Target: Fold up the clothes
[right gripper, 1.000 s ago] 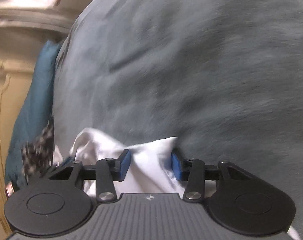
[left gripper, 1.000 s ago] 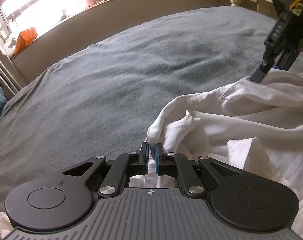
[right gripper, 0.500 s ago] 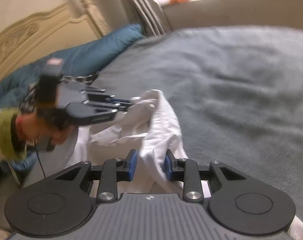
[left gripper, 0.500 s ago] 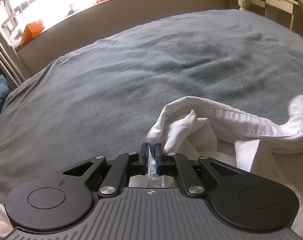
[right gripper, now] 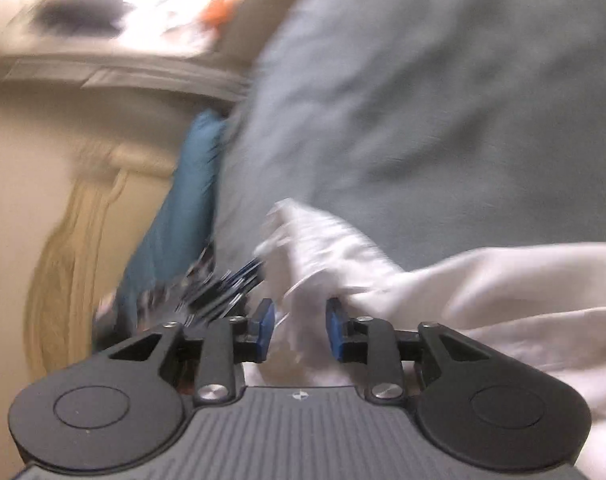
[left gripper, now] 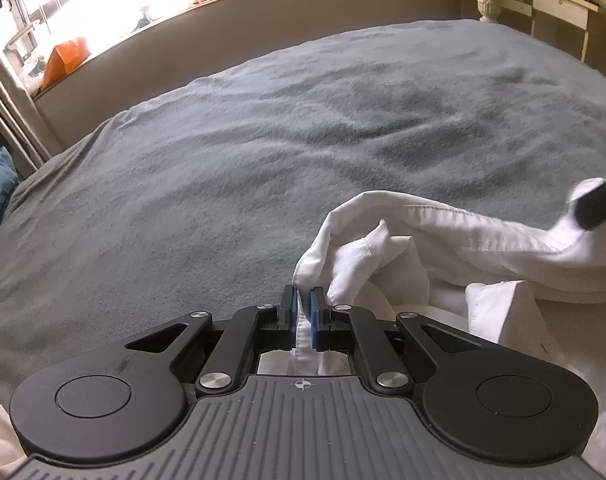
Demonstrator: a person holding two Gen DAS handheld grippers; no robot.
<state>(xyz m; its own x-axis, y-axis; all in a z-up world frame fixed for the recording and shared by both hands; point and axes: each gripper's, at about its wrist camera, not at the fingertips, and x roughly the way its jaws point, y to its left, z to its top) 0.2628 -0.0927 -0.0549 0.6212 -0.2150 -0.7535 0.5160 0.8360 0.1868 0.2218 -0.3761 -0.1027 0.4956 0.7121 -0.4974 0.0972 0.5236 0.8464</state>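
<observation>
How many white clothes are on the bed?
1 that I can tell: a crumpled white shirt on the grey blanket, one edge pinched in the left gripper. More could hide underneath.

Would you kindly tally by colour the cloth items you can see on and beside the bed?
White: 1, the shirt, which the left gripper pinches by an edge.
Grey: 1, the blanket covering the bed.
Teal: 1, the pillow at the head of the bed.
Total: 3

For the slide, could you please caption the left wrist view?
Left tongs shut on a crumpled white cotton shirt's hem over a grey fleece bedspread.
</observation>
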